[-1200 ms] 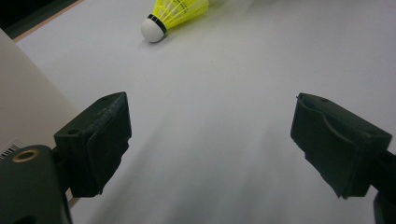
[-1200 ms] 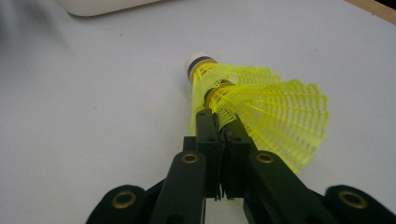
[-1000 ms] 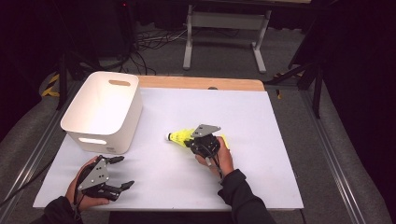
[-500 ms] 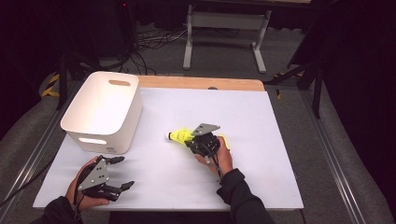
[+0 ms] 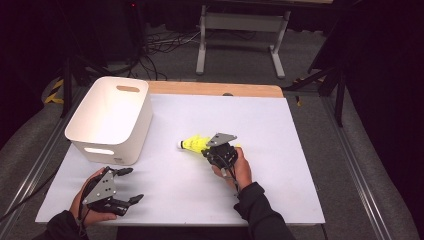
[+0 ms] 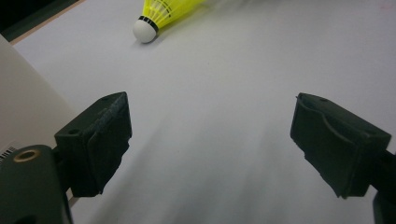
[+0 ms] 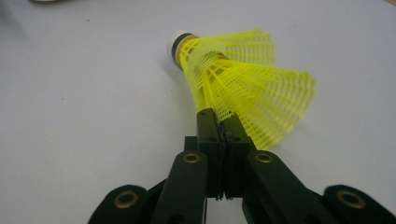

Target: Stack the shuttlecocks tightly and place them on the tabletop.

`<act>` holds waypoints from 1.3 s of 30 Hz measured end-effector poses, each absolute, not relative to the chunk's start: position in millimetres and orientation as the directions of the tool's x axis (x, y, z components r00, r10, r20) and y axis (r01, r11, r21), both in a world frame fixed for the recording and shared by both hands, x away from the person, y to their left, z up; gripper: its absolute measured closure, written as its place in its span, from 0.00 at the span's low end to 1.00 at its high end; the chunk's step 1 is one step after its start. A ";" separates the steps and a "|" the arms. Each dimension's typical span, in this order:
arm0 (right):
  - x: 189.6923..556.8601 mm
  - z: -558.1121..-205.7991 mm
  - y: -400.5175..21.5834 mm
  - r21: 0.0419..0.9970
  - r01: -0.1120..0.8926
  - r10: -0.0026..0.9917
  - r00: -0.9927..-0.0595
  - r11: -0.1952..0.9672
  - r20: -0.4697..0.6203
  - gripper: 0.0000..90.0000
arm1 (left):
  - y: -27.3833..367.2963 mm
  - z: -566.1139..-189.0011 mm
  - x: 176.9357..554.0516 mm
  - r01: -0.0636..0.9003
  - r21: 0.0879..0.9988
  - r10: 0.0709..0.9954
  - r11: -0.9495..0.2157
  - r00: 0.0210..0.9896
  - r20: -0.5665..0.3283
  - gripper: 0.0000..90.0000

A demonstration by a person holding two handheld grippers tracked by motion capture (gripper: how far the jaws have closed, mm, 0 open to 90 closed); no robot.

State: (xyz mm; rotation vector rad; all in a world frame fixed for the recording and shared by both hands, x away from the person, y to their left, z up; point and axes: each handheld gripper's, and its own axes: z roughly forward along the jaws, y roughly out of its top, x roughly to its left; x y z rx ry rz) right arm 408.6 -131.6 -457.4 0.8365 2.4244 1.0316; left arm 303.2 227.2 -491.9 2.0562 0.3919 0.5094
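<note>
— Little has shifted since a second ago: both hands kept their places, though the right gripper [image 7: 223,122] has just been closing, its jaws now pressed together on the edge of the yellow shuttlecock's [image 7: 243,79] mesh skirt.

— Where does the shuttlecock lie?

— Straight ahead of those jaws, its white cork tip pointing away from them, on the white table [image 5: 280,130]. The skirt's rim is pinched between the pads.

— And the left gripper [image 5: 124,185]?

— Its jaws stand spread wide with bare table between them. The shuttlecock sits well ahead of it, up and to its left in the left gripper view; the white bin [image 5: 107,120] is close on its left.
</note>
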 end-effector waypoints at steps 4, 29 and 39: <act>407.9 -457.0 -130.3 0.741 0.364 0.636 -0.764 0.564 -0.109 1.00 | 227.3 -492.0 303.4 0.072 0.864 0.464 -0.498 0.864 0.196 0.15; 385.7 -431.7 -151.1 0.807 0.281 0.672 -0.717 0.520 -0.184 0.70 | 228.0 -491.2 303.0 0.069 0.867 0.469 -0.493 0.861 0.198 0.15; 372.2 -407.8 -167.2 0.829 0.228 0.709 -0.657 0.510 -0.256 0.65 | 228.5 -491.0 302.8 0.068 0.868 0.468 -0.493 0.861 0.199 0.15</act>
